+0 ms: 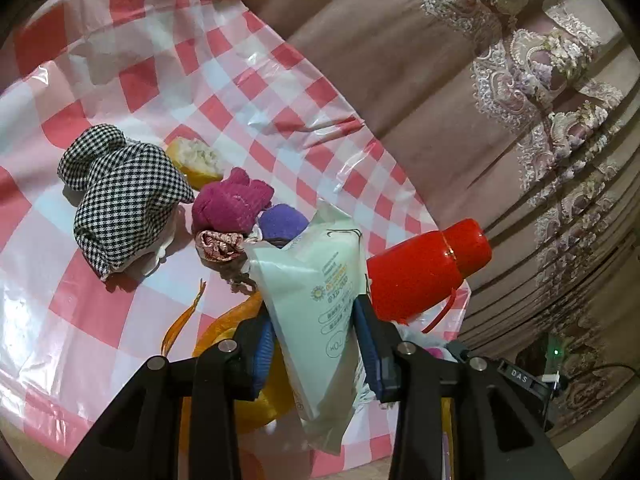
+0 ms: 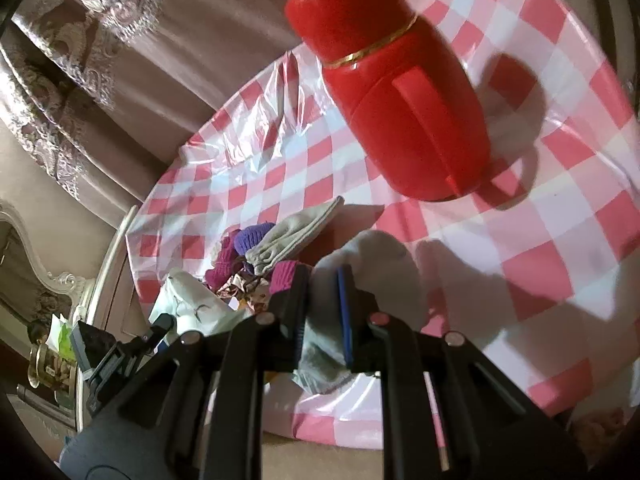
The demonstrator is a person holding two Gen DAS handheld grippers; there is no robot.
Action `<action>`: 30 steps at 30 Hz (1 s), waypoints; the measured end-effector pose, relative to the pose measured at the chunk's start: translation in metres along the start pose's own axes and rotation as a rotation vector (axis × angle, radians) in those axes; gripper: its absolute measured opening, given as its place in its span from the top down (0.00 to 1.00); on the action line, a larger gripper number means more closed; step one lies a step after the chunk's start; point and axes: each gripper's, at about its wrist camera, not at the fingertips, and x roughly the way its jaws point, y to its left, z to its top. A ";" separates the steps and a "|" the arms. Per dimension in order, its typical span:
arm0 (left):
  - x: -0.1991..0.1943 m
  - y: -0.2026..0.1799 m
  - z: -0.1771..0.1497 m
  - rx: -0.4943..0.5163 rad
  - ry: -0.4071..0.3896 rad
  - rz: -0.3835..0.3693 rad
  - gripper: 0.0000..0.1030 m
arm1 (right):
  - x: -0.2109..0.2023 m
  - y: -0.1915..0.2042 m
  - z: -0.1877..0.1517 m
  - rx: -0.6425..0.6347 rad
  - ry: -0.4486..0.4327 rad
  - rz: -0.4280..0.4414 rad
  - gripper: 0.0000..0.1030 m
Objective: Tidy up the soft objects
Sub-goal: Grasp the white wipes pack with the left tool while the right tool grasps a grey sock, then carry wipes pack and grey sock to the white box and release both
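Left gripper (image 1: 316, 344) pinching pale green wipes pack (image 1: 316, 284) above checked desk (image 1: 80, 320), right gripper (image 2: 324, 312) pressed together on grey sock (image 2: 372, 264), sock pile (image 1: 240, 216) mid-desk, houndstooth cloth (image 1: 124, 200) beside it, red flask (image 2: 400, 100) near far edge.

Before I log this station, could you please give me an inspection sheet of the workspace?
Surface: checked pink-and-white plastic cover, wrinkled at the far edge.
Job's things: houndstooth cloth, magenta knit, purple knit, grey cloth lying together.
Clutter: red flask standing; orange peel.
Grippers: left tool shut on pale green wipes pack; right tool shut on grey sock.
Cables: nothing seen on the cover.
Surroundings: embroidered curtain.
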 end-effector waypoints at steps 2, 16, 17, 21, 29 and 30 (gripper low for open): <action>-0.002 -0.003 -0.001 0.002 -0.003 -0.005 0.62 | -0.010 -0.003 0.000 -0.002 -0.017 0.003 0.83; 0.000 -0.018 -0.011 0.016 0.017 -0.023 0.62 | -0.006 -0.031 -0.021 -0.028 0.149 -0.135 0.66; 0.000 -0.019 -0.011 0.017 0.018 -0.024 0.62 | -0.003 -0.031 -0.024 -0.026 0.164 -0.143 0.32; 0.001 -0.018 -0.014 0.014 0.025 -0.026 0.62 | 0.023 -0.019 -0.039 -0.092 0.223 -0.228 0.06; 0.006 -0.021 -0.019 0.023 0.046 -0.035 0.62 | 0.059 -0.020 -0.065 -0.202 0.347 -0.324 0.55; 0.006 -0.021 -0.019 0.024 0.047 -0.036 0.62 | 0.058 -0.021 -0.065 -0.198 0.352 -0.300 0.65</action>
